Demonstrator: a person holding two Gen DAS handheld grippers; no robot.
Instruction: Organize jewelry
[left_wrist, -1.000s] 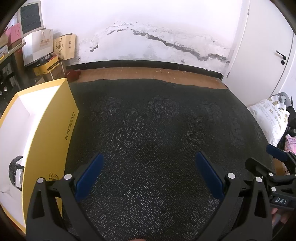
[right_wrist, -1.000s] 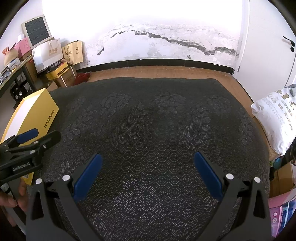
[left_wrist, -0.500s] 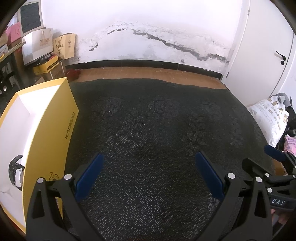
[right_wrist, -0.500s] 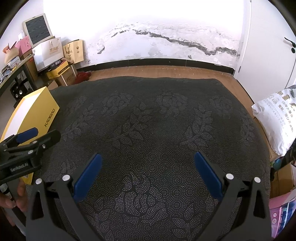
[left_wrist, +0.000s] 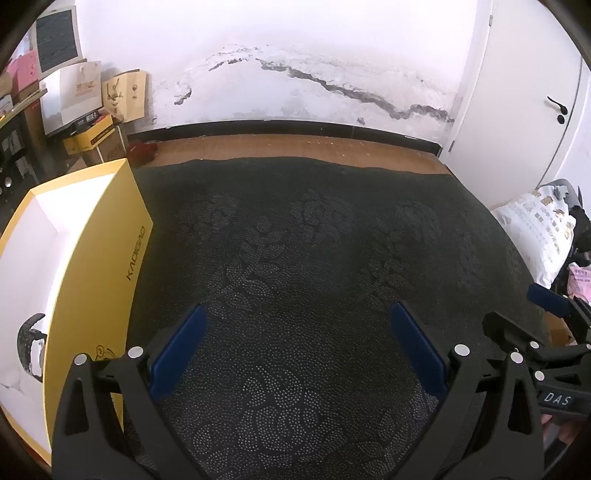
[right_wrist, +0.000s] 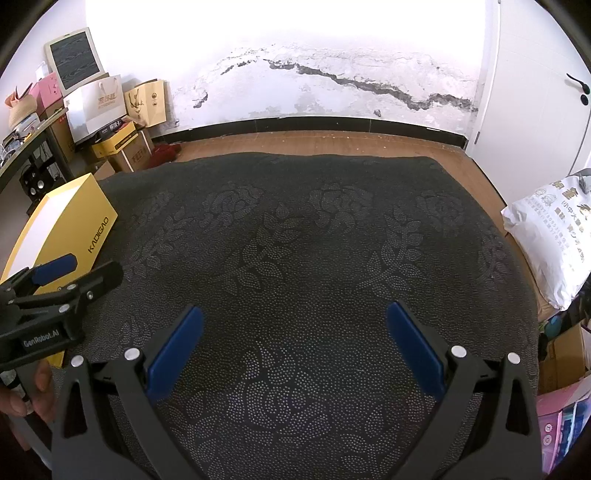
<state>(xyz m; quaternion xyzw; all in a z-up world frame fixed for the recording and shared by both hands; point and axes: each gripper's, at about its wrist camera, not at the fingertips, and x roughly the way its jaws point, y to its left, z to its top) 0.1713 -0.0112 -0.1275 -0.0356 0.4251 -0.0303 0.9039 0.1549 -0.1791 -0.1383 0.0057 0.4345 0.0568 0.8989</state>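
Observation:
An open yellow box (left_wrist: 99, 266) with a white inside stands at the left edge of the dark patterned cloth (left_wrist: 303, 251). A black and white beaded piece (left_wrist: 31, 345) lies inside the box at its near end. My left gripper (left_wrist: 297, 325) is open and empty above the cloth, just right of the box. My right gripper (right_wrist: 293, 326) is open and empty above the cloth's near middle. The box also shows in the right wrist view (right_wrist: 70, 229), with the left gripper in front of it. No jewelry shows on the cloth.
A white printed bag (right_wrist: 554, 236) lies off the cloth's right edge. Cardboard boxes and paper bags (right_wrist: 122, 122) stack at the back left by the wall. Wooden floor (right_wrist: 314, 142) runs behind the cloth. A white door (left_wrist: 535, 92) is at the back right.
Both grippers stay open and almost still. The right gripper has drifted slightly in the left wrist view.

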